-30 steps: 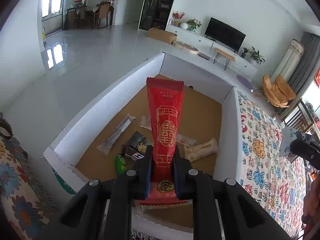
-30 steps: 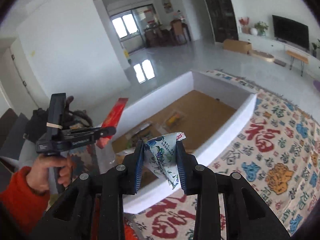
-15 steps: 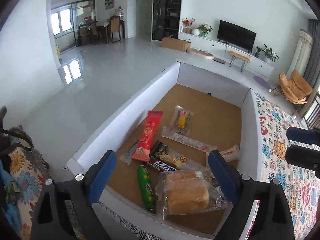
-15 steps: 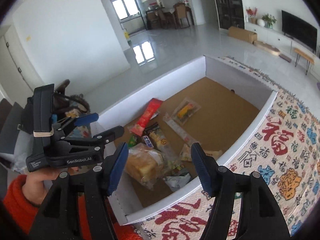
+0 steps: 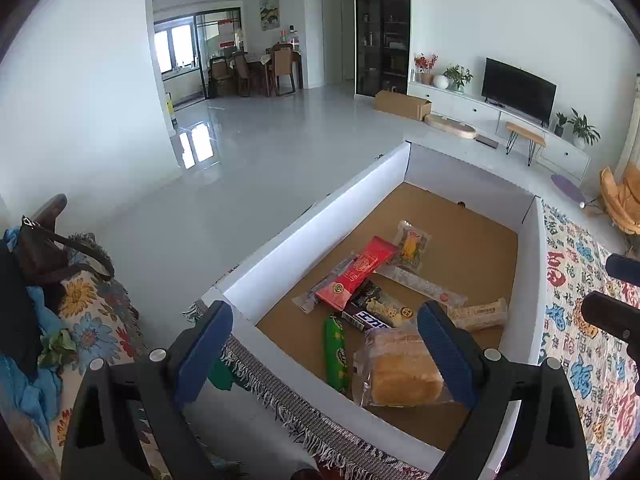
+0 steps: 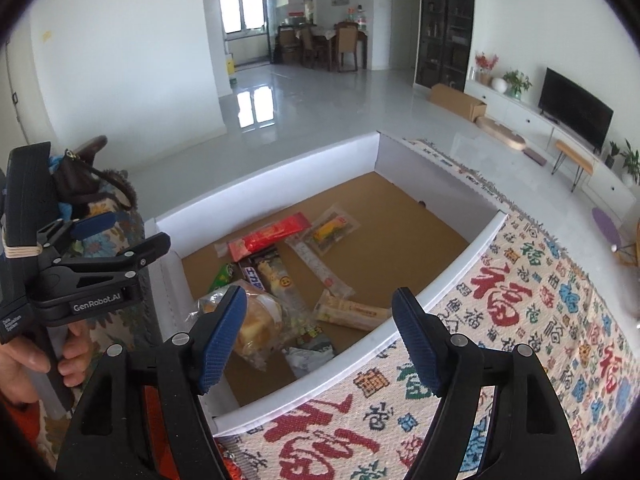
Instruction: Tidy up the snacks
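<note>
A white-walled box with a brown cardboard floor holds several snacks. My left gripper stands open above its near edge, with nothing between its fingers. Below it lie a red packet, a green stick and a bagged bread loaf. The jaws of my right gripper are opening over the box's near corner, and nothing is held between them. A crumpled white and blue packet lies under it, beside the bread loaf. The left gripper also shows at the left of the right wrist view.
A cloth with red characters covers the surface right of the box. A floral cushion with a dark bag sits to the left. A hand grips the left tool's handle. Beyond the box lies grey floor.
Both grippers have opened. The red packet left the left gripper and lies in the box. The white and blue packet dropped from the right gripper into the near corner.
</note>
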`<state>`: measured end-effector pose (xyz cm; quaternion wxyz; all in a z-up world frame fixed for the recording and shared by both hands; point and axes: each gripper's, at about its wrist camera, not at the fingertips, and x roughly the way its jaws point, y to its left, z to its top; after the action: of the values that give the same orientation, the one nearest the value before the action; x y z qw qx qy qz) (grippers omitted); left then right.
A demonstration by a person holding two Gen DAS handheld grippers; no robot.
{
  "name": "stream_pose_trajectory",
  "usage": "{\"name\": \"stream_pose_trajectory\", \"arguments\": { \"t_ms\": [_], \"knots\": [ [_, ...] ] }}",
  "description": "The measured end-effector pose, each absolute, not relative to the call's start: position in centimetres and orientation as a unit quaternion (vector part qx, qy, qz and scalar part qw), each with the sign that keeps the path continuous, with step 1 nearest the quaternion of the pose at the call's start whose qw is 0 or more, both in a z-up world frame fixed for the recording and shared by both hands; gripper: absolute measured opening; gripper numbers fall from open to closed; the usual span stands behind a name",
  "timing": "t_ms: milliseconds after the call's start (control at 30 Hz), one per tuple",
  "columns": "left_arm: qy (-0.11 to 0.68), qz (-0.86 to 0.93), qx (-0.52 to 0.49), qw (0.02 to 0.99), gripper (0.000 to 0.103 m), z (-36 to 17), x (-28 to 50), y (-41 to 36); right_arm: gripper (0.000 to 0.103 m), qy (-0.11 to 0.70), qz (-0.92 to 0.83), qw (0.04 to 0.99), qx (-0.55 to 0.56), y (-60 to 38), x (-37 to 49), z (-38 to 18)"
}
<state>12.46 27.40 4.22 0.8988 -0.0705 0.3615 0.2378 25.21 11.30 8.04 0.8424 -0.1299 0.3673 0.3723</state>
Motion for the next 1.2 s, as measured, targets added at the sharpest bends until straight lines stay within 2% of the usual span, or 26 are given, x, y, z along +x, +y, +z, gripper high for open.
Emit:
{"name": "stream_pose_trajectory", "arguments": {
  "t_ms": [267, 400, 533, 833, 1067, 1200],
  "knots": [
    [0.402, 0.208, -0.058, 0.89, 0.093, 3.8, 13.2, 26.4, 0.079, 0.374, 0.372, 0.839, -0.133, 11.8, 24.8, 7.9],
    [0.419, 0.191, -0.049, 0.886, 0.103, 3.6, 13.5, 25.5, 0.079, 0.376, 0.37, 0.838, -0.138, 12.0, 24.9, 7.7],
    [0.414, 0.197, -0.032, 0.888, 0.103, 3.7, 13.7, 24.9, 0.079, 0.381, 0.364, 0.838, -0.138, 12.0, 25.4, 7.2],
    [0.386, 0.211, -0.073, 0.895, 0.103, 4.7, 13.3, 26.3, 0.079, 0.394, 0.354, 0.836, -0.143, 12.2, 25.9, 6.9],
    [0.395, 0.26, -0.04, 0.88, 0.103, 4.7, 13.6, 26.4, 0.079, 0.409, 0.35, 0.831, -0.138, 12.8, 26.5, 6.8],
    [0.406, 0.234, -0.069, 0.881, 0.103, 4.4, 13.4, 27.3, 0.079, 0.417, 0.35, 0.827, -0.139, 13.1, 26.6, 6.7]
  ]
}}
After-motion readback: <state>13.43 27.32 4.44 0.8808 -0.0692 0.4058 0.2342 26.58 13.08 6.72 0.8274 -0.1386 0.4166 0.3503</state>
